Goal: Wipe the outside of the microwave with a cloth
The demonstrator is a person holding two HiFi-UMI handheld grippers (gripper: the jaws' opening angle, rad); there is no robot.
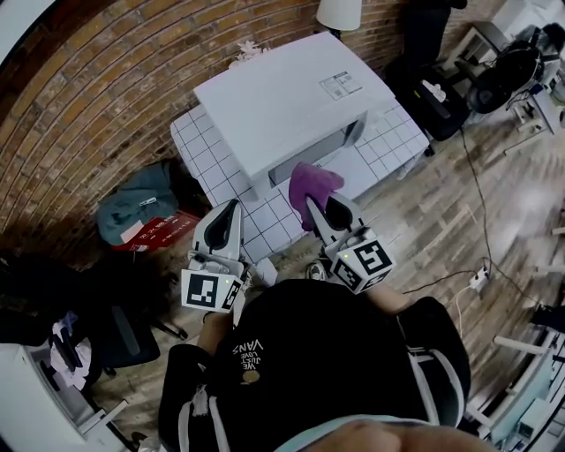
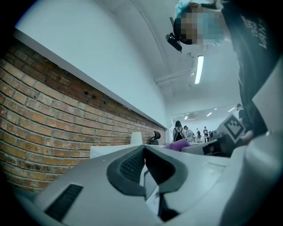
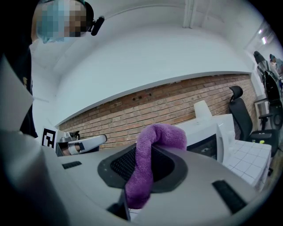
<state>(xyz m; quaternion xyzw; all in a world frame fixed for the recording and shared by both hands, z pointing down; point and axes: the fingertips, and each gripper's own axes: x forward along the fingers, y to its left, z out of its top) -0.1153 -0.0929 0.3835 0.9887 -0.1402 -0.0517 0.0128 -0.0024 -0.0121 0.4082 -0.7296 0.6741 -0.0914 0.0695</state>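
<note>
A white microwave [image 1: 287, 93] stands on a white tiled table [image 1: 212, 168] against the brick wall; its dark door window faces me. My right gripper [image 1: 311, 209] is shut on a purple cloth [image 1: 314, 184], which hangs just in front of the microwave's door. In the right gripper view the cloth [image 3: 148, 154] is pinched between the jaws and flops over them, with the microwave [image 3: 208, 132] beyond to the right. My left gripper [image 1: 231, 212] is shut with nothing in it, held over the table's front left, short of the microwave. In the left gripper view its jaws [image 2: 143, 161] meet.
A teal bag [image 1: 137, 203] and a red item [image 1: 159, 231] lie on the floor left of the table. A dark chair [image 1: 119, 331] stands at lower left. A cable and power strip [image 1: 477, 281] run across the wood floor at right. A lamp [image 1: 340, 13] stands behind the microwave.
</note>
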